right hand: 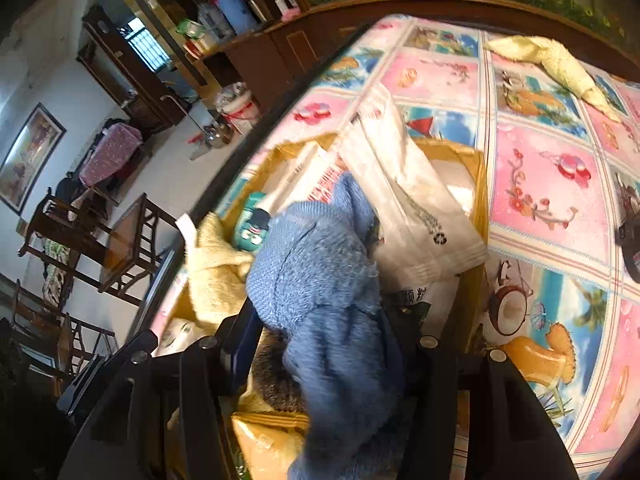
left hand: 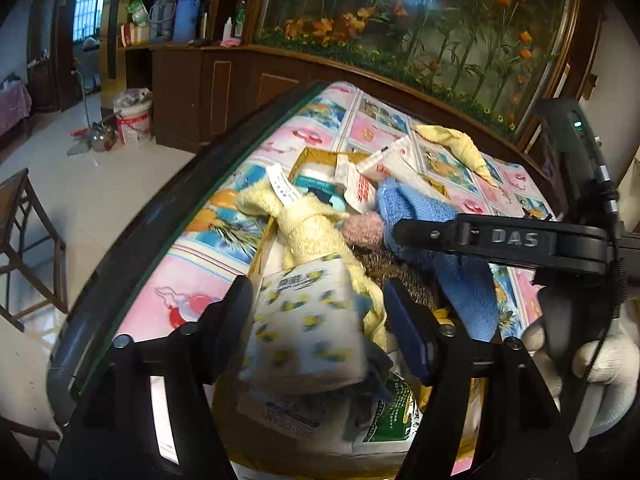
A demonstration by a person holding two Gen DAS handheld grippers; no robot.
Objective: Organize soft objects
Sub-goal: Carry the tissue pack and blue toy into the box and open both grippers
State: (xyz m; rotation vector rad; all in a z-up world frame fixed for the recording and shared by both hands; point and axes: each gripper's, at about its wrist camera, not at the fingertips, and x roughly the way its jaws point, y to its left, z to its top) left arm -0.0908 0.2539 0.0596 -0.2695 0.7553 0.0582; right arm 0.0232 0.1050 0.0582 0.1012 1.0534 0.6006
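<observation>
A cardboard box full of soft things sits on the patterned tablecloth. My left gripper is shut on a white tissue pack with yellow lemons, held above the box. My right gripper is shut on a blue towel, which also shows in the left wrist view hanging over the box. A yellow towel with a white tag lies in the box. Another yellow cloth lies on the table beyond the box.
White plastic bags, a teal pack, a pink fuzzy item and a desiccant packet fill the box. The table's dark edge runs along the left. Chairs and a bucket stand on the floor.
</observation>
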